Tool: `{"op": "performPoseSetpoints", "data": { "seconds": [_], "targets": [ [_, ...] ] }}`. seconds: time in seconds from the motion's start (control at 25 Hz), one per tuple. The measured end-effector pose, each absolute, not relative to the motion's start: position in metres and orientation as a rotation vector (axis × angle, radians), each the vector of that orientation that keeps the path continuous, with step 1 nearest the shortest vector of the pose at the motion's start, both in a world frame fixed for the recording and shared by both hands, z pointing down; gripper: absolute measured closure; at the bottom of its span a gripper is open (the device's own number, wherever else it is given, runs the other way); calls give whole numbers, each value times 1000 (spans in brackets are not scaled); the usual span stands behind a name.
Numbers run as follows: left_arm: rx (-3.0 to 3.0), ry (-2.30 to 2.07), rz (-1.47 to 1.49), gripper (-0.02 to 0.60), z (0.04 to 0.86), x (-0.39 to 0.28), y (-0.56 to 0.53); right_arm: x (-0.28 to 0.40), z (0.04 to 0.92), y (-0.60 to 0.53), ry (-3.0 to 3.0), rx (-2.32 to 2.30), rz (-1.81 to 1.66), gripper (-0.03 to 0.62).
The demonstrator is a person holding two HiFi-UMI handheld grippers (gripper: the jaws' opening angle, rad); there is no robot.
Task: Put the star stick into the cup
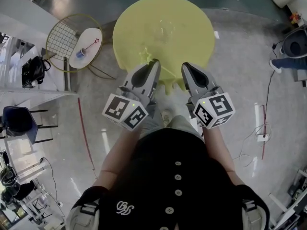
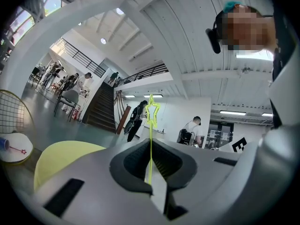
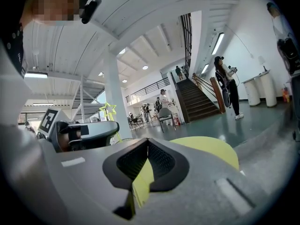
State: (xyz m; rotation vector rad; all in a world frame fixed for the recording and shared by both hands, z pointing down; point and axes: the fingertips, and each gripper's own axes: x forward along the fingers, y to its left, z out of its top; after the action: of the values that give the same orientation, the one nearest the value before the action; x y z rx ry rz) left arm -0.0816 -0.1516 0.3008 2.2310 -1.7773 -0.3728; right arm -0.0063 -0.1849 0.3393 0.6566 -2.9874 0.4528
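Note:
My left gripper (image 1: 154, 64) is shut on a thin yellow-green star stick (image 2: 151, 139) and hangs over the near edge of the round yellow table (image 1: 192, 28). The stick rises upright from the jaws, and its outlined star (image 2: 153, 110) tops it. In the right gripper view the same star (image 3: 109, 109) shows above the left gripper (image 3: 79, 132). A clear cup (image 1: 166, 31) shows faintly near the table's middle, beyond both grippers. My right gripper (image 1: 185, 67) is beside the left one, shut with nothing in it (image 3: 147, 143).
A small white side table (image 1: 87, 51) with a wire hoop stands to the left and carries a red star stick (image 1: 94, 43) and a blue item (image 1: 80, 54). A black bag (image 1: 31, 71) and a dark chair (image 1: 17, 119) stand at far left. People walk by a staircase (image 2: 101, 109).

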Motion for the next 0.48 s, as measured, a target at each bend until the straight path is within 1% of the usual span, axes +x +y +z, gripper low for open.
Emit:
{"op": "performPoseSetpoints", "data": {
  "seconds": [0.48],
  "targets": [
    [2232, -1732, -373, 563, 308, -97, -184, -30, 348, -206, -2963, 662, 488, 591]
  ]
}}
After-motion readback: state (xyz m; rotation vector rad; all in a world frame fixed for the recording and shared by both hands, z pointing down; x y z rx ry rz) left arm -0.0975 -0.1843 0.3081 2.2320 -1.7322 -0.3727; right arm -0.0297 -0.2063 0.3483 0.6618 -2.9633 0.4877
